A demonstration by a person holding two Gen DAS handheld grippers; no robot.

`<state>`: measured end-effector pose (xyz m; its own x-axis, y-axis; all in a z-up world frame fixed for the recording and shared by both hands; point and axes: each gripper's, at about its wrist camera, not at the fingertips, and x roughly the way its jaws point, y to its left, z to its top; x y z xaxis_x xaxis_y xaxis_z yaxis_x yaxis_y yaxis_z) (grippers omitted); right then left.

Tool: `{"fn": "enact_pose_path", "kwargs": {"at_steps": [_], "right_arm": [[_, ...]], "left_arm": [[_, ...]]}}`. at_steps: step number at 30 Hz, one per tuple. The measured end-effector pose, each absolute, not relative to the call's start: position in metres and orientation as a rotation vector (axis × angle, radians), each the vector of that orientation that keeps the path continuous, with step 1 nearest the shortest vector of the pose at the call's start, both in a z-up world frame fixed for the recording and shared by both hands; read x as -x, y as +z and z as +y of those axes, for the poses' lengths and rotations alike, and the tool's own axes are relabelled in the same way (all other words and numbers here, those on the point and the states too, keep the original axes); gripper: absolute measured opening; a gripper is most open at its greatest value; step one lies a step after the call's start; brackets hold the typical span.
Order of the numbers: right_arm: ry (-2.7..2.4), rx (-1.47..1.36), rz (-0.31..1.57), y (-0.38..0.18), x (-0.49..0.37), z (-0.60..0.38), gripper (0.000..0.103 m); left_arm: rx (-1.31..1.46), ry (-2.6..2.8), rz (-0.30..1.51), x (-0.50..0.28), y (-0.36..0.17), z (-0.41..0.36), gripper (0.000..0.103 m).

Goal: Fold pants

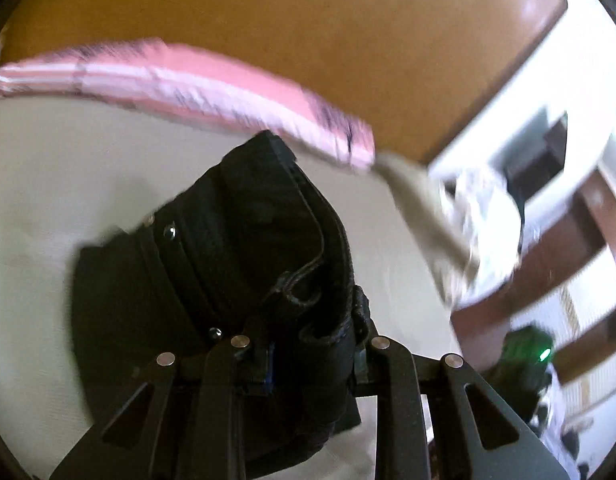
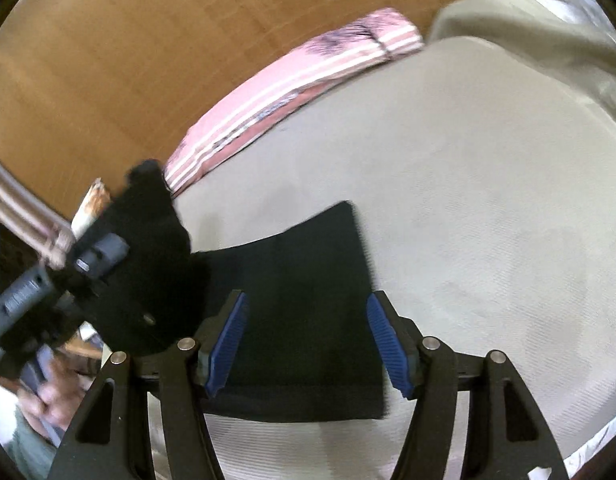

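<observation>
Left wrist view has the left gripper (image 1: 308, 354) clamped on the waistband end of the black pants (image 1: 244, 240) — the right gripper (image 2: 308, 344), jaws wide, hovers over the flat folded leg portion straight ahead on the bed sheet (image 2: 487, 220)

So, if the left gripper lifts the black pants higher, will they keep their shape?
Probably not. The black pants bunch and sag where the left gripper pinches the waistband, so they look floppy. The thick seams and rivets suggest heavy cloth; the flat part would likely drag along the bed cover.
</observation>
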<state>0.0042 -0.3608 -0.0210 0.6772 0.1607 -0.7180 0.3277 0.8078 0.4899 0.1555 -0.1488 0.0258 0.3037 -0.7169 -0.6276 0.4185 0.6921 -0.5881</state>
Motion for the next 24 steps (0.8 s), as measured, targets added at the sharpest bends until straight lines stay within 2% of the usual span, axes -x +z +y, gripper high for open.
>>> {"fn": "enact_pose_path", "kwargs": {"at_steps": [4, 10, 12, 16, 24], "right_arm": [[-0.127, -0.688, 0.837, -0.031, 0.005, -0.383, 0.061], [-0.121, -0.697, 0.858, -0.042, 0.003, -0.395, 0.061], [-0.093, -0.700, 0.862, -0.044, -0.003, -0.394, 0.061], [0.007, -0.740, 0.871, -0.048, -0.015, -0.391, 0.061], [0.193, -0.796, 0.954, -0.077, -0.049, -0.381, 0.061]], "left_arm": [[0.232, -0.796, 1.096, -0.143, -0.009, -0.195, 0.024], [0.035, -0.789, 1.095, -0.112, -0.044, -0.218, 0.027], [-0.021, -0.798, 1.076, -0.106, -0.041, -0.223, 0.030], [-0.082, -0.878, 1.064, -0.087, -0.026, -0.213, 0.045], [-0.004, -0.865, 1.018, -0.092, 0.000, -0.155, 0.053]]}}
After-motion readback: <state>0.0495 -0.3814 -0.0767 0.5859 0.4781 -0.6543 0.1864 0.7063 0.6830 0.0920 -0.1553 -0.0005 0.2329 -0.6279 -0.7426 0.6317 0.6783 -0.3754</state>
